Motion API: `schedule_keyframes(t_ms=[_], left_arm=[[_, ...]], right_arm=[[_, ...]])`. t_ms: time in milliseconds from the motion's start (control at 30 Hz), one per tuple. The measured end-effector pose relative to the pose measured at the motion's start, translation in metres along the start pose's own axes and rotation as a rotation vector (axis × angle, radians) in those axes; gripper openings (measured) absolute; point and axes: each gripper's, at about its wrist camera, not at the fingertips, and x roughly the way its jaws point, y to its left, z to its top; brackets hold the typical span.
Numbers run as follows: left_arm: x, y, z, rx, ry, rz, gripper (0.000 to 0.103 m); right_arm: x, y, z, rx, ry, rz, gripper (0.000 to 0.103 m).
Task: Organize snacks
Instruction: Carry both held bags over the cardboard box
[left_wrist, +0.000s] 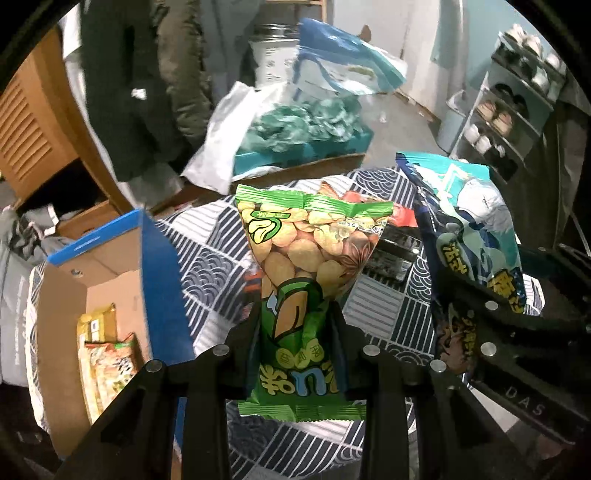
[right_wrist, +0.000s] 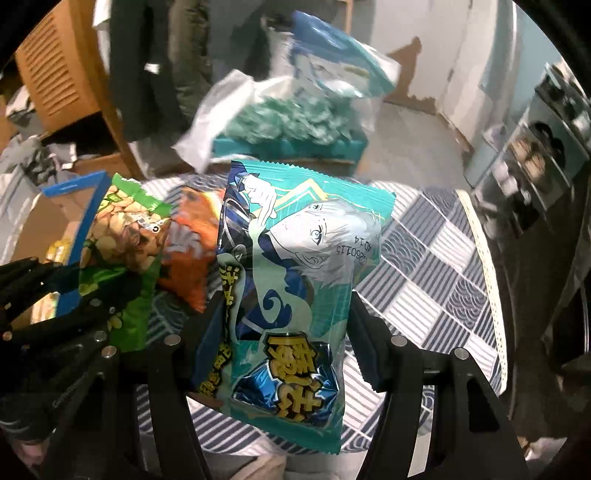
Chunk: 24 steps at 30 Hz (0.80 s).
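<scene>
My left gripper (left_wrist: 295, 314) is shut on a green bean snack packet (left_wrist: 306, 266) and holds it upright above the patterned tablecloth (left_wrist: 207, 266). The packet also shows at the left of the right wrist view (right_wrist: 122, 240). My right gripper (right_wrist: 284, 310) is shut on a teal anime snack packet (right_wrist: 295, 266), also held above the table; it shows at the right of the left wrist view (left_wrist: 476, 236). An orange snack packet (right_wrist: 188, 247) lies on the cloth between the two. An open cardboard box with blue flaps (left_wrist: 122, 280) stands at the left and holds several snack packets (left_wrist: 107, 354).
A dark packet (left_wrist: 395, 254) lies on the cloth behind the green one. Beyond the table are a teal crate with bags (left_wrist: 306, 133), a wooden cabinet (left_wrist: 33, 129) at the left and a shoe rack (left_wrist: 513, 114) at the right. The table's right edge (right_wrist: 491, 288) is near.
</scene>
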Motion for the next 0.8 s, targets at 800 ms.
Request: schedule_keyframes(t_ms=[800], left_arm=[[-0.046, 0.120, -0.039, -0.199, -0.061, 0.071, 0.032]], right_arm=[[-0.012, 0.118, 0.027, -0.194, -0.044, 0.125, 0.063]])
